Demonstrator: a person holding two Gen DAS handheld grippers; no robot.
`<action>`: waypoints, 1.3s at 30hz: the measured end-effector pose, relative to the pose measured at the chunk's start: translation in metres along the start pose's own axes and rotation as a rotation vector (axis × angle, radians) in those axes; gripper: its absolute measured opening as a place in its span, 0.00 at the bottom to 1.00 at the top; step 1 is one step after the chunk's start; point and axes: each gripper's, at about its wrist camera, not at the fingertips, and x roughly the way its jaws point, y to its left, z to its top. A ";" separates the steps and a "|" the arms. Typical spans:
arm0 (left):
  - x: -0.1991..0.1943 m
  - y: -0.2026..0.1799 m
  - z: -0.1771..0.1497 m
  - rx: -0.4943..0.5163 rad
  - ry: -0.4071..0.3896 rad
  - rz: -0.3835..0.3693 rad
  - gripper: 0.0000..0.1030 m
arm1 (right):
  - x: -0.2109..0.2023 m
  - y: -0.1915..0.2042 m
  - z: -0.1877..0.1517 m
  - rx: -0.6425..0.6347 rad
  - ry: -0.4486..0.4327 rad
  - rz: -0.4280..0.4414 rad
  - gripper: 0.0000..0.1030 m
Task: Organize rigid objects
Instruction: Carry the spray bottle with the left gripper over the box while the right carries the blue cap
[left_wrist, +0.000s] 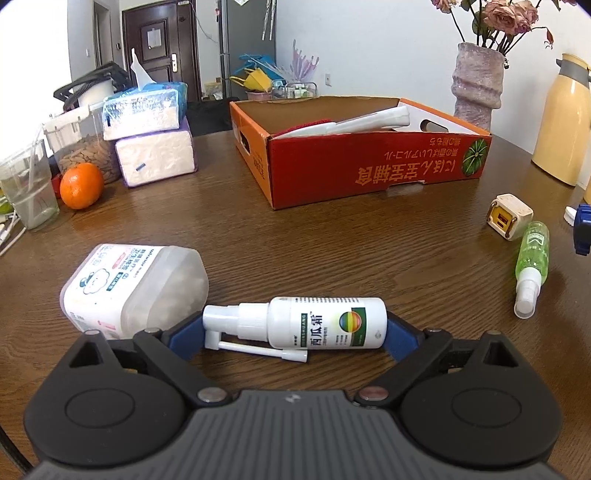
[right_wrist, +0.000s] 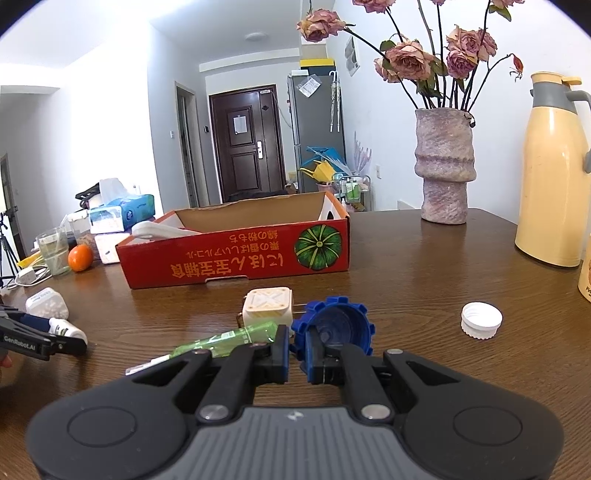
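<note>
Straddling the white spray bottle (left_wrist: 325, 324) lengthwise, we had the left gripper (left_wrist: 295, 326) spread wide around it, pads not visibly pressing. It lay flat on the table (left_wrist: 332, 251), nozzle folded, near the red box (left_wrist: 369, 162). Right gripper (right_wrist: 297, 350) was closed at the blue cap's (right_wrist: 334, 326) rim; grip unclear.

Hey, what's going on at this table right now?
A person is tidying small items with handheld tongs. The left tongs stand wide around a white spray bottle lying on the wooden table, not clearly gripping it. The right tongs are shut, just in front of a blue cap. The red cardboard box waits behind.
</note>
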 end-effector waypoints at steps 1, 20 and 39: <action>-0.001 -0.001 0.000 0.002 -0.007 0.003 0.96 | 0.000 0.000 0.000 0.000 -0.001 0.002 0.08; -0.036 -0.030 -0.003 -0.069 -0.139 0.073 0.96 | -0.007 0.003 0.001 -0.001 -0.031 0.039 0.08; -0.057 -0.086 0.007 -0.164 -0.195 0.063 0.96 | -0.021 0.014 0.011 -0.032 -0.077 0.131 0.08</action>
